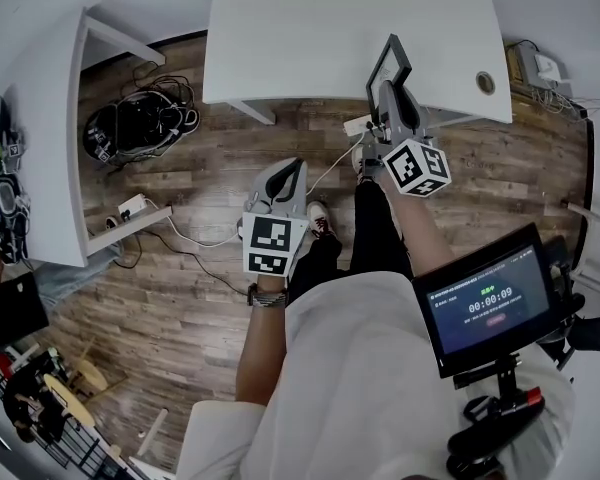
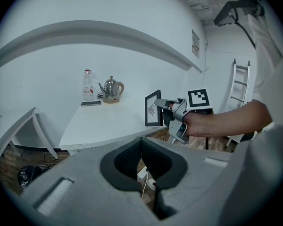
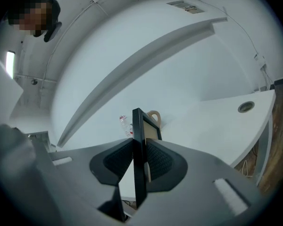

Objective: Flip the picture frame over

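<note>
The black picture frame (image 1: 390, 68) stands on edge at the near edge of the white table (image 1: 330, 38), with my right gripper (image 1: 390, 90) shut on its side. In the left gripper view the picture frame (image 2: 153, 108) shows its printed face, held by the right gripper (image 2: 167, 105). The right gripper view sees the frame (image 3: 138, 126) edge-on, pinched between both pads of that gripper (image 3: 137, 145). My left gripper (image 1: 288, 170) hangs over the wooden floor short of the table, and its jaws (image 2: 141, 142) are shut on nothing.
A kettle (image 2: 112, 89), a bottle (image 2: 87, 84) and a phone (image 2: 90, 103) sit at the table's far end. A cable hole (image 1: 485, 82) is at its right corner. A second white desk (image 1: 50, 148), coiled cables (image 1: 140, 123) and a power strip (image 1: 130, 208) lie to the left.
</note>
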Available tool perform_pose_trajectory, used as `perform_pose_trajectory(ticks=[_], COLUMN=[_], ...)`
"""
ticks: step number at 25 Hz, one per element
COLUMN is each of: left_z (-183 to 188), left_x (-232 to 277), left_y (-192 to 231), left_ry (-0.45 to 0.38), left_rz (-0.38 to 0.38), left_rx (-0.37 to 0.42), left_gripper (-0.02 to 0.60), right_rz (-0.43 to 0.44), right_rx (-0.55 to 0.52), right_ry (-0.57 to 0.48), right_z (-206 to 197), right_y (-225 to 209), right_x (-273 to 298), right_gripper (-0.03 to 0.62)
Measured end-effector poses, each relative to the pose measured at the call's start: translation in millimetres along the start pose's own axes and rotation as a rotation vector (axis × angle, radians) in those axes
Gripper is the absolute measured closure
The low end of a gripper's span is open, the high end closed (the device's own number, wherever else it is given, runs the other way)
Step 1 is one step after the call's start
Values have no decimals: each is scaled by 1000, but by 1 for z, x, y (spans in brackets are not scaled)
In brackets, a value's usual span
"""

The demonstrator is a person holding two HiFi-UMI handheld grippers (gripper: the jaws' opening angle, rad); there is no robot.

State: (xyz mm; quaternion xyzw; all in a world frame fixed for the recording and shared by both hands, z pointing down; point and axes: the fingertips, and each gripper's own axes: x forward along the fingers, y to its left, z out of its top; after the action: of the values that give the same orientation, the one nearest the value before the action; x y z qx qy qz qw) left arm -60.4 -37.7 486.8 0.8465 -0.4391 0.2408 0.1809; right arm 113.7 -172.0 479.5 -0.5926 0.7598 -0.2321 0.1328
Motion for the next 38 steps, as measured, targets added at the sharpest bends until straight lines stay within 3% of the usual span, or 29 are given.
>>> perform_pose_trajectory(ticks=[11,29,38], left_z=[-1,0,-3], left_x=[9,23,29], left_y=[-4,-17,-23], left_ry=[9,22,28], left_rz=[-25,-72,-81], left_rx=[5,25,34], left_gripper=[578,578,578], right_rz=[-64,-151,-188], right_rx=[154,321,328], right_ry=[-70,-1,27], right_z=[8,-36,-48], right_y=[-35,-70,-81], right_x=[-7,-21,-28], right_gripper=[514,530,528])
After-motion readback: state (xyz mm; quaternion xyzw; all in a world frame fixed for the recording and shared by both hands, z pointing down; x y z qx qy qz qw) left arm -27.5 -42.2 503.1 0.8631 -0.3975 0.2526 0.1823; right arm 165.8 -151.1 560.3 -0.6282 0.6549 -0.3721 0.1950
